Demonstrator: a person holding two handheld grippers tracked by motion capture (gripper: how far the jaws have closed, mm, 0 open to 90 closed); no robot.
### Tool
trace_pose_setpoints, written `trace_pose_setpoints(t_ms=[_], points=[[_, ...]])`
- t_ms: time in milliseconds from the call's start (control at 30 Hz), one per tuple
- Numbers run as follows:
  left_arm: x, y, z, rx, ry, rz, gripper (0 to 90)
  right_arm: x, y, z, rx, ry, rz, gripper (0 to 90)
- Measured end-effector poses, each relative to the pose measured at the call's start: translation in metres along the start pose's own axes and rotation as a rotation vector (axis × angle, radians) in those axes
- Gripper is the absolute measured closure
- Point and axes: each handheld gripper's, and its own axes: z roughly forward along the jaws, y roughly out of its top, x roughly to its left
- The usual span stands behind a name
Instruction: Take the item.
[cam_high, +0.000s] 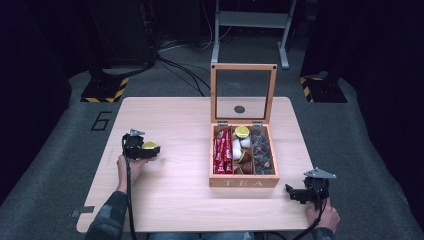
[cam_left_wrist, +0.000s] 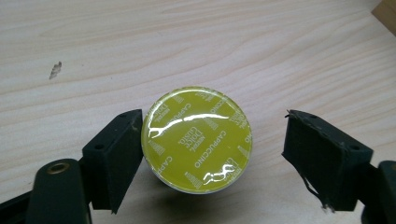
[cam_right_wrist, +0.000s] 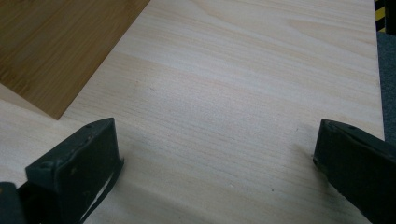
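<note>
My left gripper (cam_left_wrist: 212, 149) stands wide open; yellow capsule (cam_left_wrist: 197, 138) sits between jaws, touching the left one. Right gripper (cam_right_wrist: 215, 158) open, empty.

Glossy yellow foil lid on the capsule (cam_left_wrist: 197, 139); matt pale wood desk (cam_left_wrist: 196, 46); darker smooth wooden tea box (cam_high: 243, 182).

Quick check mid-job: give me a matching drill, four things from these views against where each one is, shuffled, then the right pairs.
Things:
1. yellow capsule
2. red sachets
3. right claw
4. glass lid

Places:
A. left compartment of the tea box
B. standing upright behind the box
C. between the open jaws of the left claw
D. over bare table, right of the box

Pairs: 1-C, 2-A, 3-D, 4-B
</note>
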Motion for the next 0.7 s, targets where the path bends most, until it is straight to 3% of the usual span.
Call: trace_pose_setpoints(t_ms=[100,233,700], points=[[-0.005,0.001,-0.005,-0.037,-0.013,-0.014,17.5,0.0,0.0,0.0,0.0,0.0,0.0,0.0],[-0.011,0.006,-0.021,-0.07,-0.037,0.014,15.4,0.0,0.0,0.0,0.001,-0.001,-0.004,0.0],[-0.023,0.005,-0.068,-0.134,-0.041,0.093,14.3,0.0,0.0,0.0,0.0,0.0,-0.002,0.0]])
